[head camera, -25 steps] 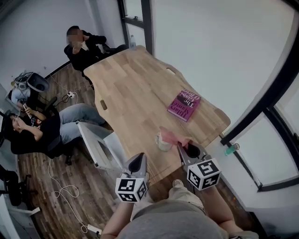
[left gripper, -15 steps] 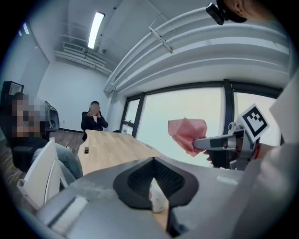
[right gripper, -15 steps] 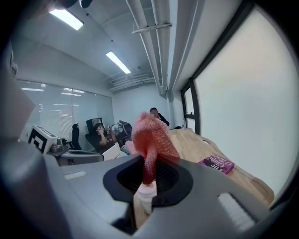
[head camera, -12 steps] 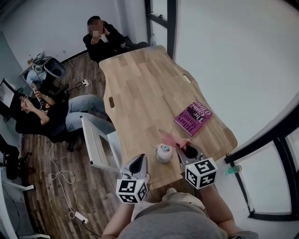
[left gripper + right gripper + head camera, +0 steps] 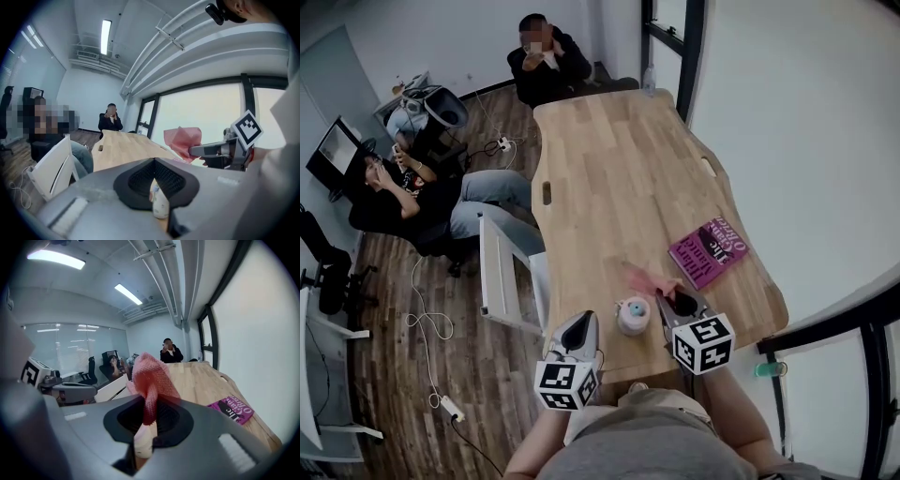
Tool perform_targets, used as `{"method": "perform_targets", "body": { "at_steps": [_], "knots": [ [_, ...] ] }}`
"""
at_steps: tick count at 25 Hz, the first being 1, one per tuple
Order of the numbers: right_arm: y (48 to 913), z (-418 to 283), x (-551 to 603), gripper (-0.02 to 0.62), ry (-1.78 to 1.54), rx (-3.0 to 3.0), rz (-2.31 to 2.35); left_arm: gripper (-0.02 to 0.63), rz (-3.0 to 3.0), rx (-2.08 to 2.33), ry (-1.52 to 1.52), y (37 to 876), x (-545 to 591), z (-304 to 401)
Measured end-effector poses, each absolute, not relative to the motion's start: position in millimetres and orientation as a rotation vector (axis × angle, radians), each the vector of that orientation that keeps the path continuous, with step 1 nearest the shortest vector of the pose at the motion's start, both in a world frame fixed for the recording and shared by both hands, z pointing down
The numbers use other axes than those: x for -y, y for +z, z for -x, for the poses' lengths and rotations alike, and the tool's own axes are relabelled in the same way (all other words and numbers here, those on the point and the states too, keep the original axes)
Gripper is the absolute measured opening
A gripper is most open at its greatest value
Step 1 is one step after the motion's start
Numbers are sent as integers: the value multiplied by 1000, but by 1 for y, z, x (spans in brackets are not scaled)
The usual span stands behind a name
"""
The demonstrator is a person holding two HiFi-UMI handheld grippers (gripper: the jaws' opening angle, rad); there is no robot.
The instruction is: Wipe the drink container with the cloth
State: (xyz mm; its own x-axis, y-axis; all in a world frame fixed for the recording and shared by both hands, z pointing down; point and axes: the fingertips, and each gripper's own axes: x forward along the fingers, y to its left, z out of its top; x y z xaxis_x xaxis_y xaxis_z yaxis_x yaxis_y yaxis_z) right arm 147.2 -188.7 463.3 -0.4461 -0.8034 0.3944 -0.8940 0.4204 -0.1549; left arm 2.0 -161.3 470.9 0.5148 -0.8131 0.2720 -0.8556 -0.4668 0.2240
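At the near end of the long light-wood table [image 5: 609, 169], we see the small pale drink container with a bluish top [image 5: 632, 314] standing upright on the boards, close to the edge nearest us. It sits between our two tools and closer to the right one.

Our right gripper [image 5: 150, 403] has its jaws closed on the pink knitted cloth [image 5: 152, 378]. The fabric is pinched at the tips and rises from them in a bunched fold. From the head view the cloth lies just past the container, on its far right side; we cannot tell whether the two touch. The right gripper view shows the container low down, beyond the jaws and not in them.

Our left gripper [image 5: 154, 161] is held off the table's near left corner, apart from the container. Its jaws meet at the tips and hold nothing; the container shows only through the gap behind them. A cube with square black-and-white markers [image 5: 565, 384] rides on the left tool, and the right tool carries one as well.

Further along the table, towards its right edge, lies a magenta book with white lettering [image 5: 710, 253], well apart from the container. A white chair [image 5: 502, 272] stands beside the table's left side. One person in dark clothes [image 5: 546, 58] sits at the far end, and another [image 5: 408, 192] sits out on the dark wood floor [image 5: 487, 375].
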Motion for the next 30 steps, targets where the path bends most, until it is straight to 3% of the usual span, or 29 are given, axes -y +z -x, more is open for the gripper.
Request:
{"method": "perform_targets", "body": {
  "at_steps": [30],
  "knots": [
    [566,-162,220,32,647,2360,-1081,2,-2226,1573,246,503,158,-14]
  ]
}}
